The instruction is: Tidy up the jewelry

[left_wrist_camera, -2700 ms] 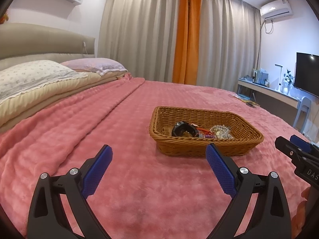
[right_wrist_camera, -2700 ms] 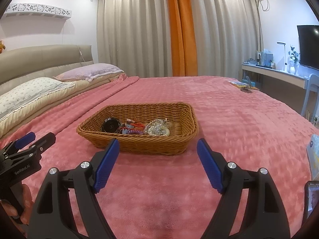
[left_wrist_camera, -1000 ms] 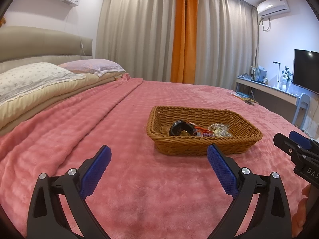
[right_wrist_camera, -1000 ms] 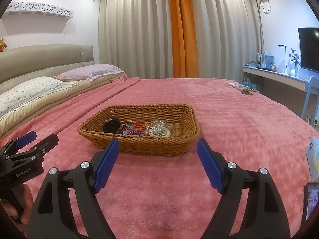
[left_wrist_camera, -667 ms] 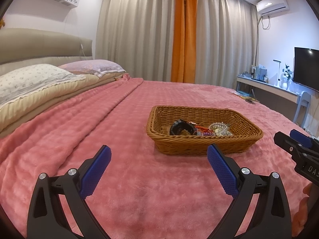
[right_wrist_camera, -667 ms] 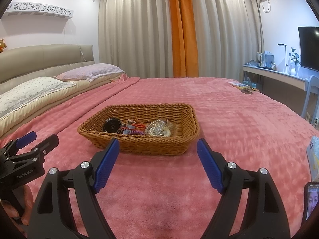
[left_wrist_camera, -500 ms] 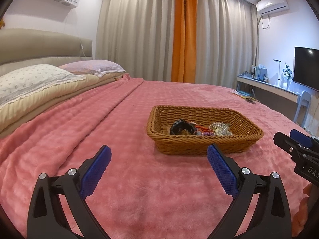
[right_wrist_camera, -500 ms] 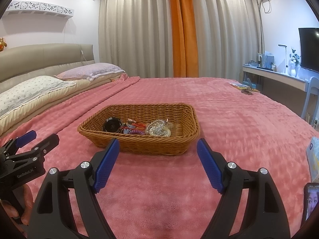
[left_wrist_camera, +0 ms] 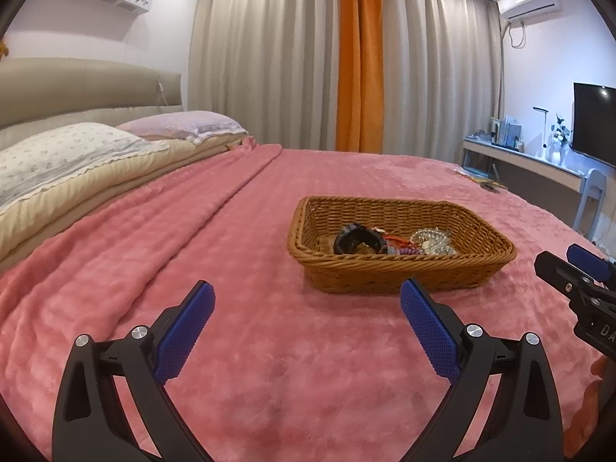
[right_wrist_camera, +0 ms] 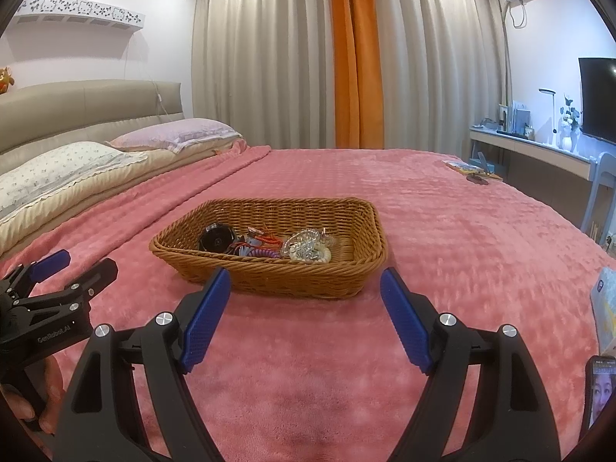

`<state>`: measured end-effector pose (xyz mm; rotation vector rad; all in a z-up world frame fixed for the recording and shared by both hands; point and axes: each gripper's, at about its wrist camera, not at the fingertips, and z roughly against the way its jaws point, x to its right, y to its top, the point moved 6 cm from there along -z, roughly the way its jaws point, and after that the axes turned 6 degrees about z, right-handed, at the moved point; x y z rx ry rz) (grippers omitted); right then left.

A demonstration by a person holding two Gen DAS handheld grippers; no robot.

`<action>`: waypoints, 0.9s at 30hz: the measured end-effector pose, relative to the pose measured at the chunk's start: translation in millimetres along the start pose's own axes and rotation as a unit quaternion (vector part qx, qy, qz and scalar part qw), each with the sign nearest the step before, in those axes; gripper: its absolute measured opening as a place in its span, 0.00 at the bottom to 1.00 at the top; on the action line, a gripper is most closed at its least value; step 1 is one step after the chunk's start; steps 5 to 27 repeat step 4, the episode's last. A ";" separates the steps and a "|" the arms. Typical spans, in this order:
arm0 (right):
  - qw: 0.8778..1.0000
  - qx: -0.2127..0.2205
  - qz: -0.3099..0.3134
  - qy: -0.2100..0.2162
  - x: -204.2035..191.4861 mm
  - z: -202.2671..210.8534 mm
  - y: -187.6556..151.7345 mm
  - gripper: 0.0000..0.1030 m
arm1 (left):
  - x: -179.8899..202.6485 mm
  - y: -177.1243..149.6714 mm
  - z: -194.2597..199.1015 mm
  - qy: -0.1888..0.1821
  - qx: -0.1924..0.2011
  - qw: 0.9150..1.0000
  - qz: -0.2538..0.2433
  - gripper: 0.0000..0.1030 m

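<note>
A brown wicker basket stands on the pink bed; it also shows in the right wrist view. In it lie a black round bangle, red and purple cords and clear bead bracelets. My left gripper is open and empty, above the blanket short of the basket and left of it. My right gripper is open and empty, just short of the basket's near wall.
The pink blanket covers the bed. Pillows lie at the left. A desk and a TV stand at the right. A phone and a packet lie at the bed's right edge.
Both grippers have stayed open and empty. The views have shifted only slightly; the basket and its contents have not moved.
</note>
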<state>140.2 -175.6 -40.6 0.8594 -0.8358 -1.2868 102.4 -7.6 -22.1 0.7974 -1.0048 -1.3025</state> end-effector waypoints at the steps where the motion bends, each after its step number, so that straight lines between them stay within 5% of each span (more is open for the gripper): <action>1: 1.000 0.000 0.000 0.000 -0.3 -0.2 0.0 0.74 | -0.2 0.1 -0.5 0.001 -0.001 1.000 -0.001 0.92; 27: 1.000 0.000 0.000 0.000 -0.4 -0.4 0.0 0.74 | -5.1 -0.2 1.7 0.004 -0.001 1.000 -0.003 0.92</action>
